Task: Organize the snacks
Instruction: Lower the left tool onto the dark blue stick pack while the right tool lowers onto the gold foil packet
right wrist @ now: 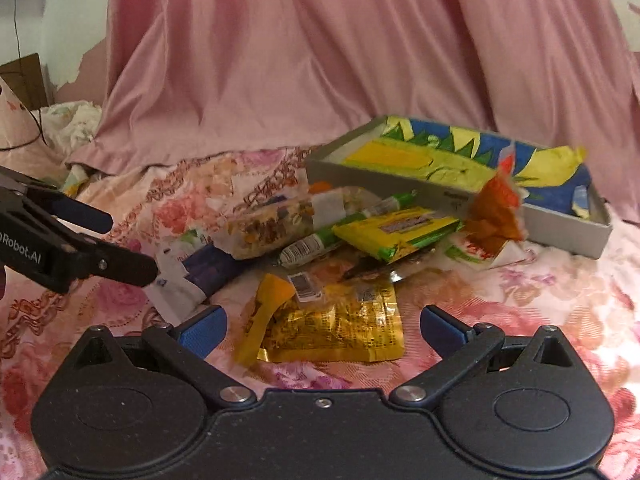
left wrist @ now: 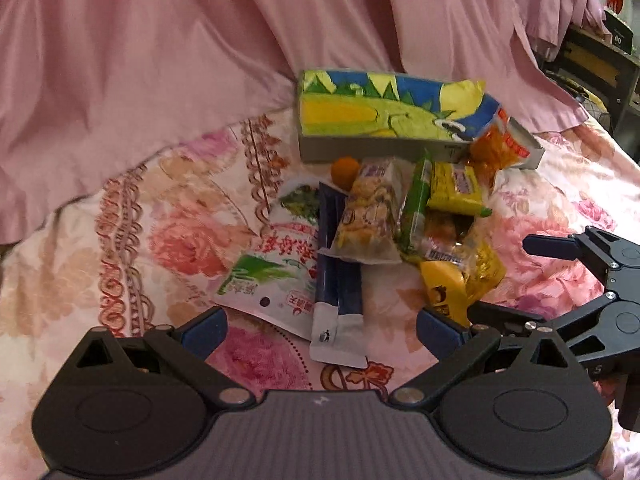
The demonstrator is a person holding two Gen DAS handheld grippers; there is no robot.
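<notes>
The snacks lie in a loose heap on the floral bedspread [left wrist: 168,240], just in front of the grey box [right wrist: 560,232], which already holds a large green-and-blue corn-print bag [left wrist: 376,108] and has an orange packet [right wrist: 496,208] hanging over its near wall. That box is the landmark.

The right gripper [right wrist: 323,328] is spread wide and holds nothing. Directly ahead of it, between its two fingers and on the near side of the heap from the box, lies the yellow foil packet [right wrist: 352,328], flat, its long axis running across the jaws rather than along them. The left gripper [left wrist: 322,330] is also spread and empty. Ahead of it the dark-blue sachet [left wrist: 340,288] lies with its long axis pointing toward the box, its white end nearest the fingers, partly over a white-and-green pouch [left wrist: 276,264].

So each gripper has its own nearest piece. The right is closer to the yellow packet, and I judge that a straight advance would take it by its near edge. From there the box lies beyond the heap and to the right.
</notes>
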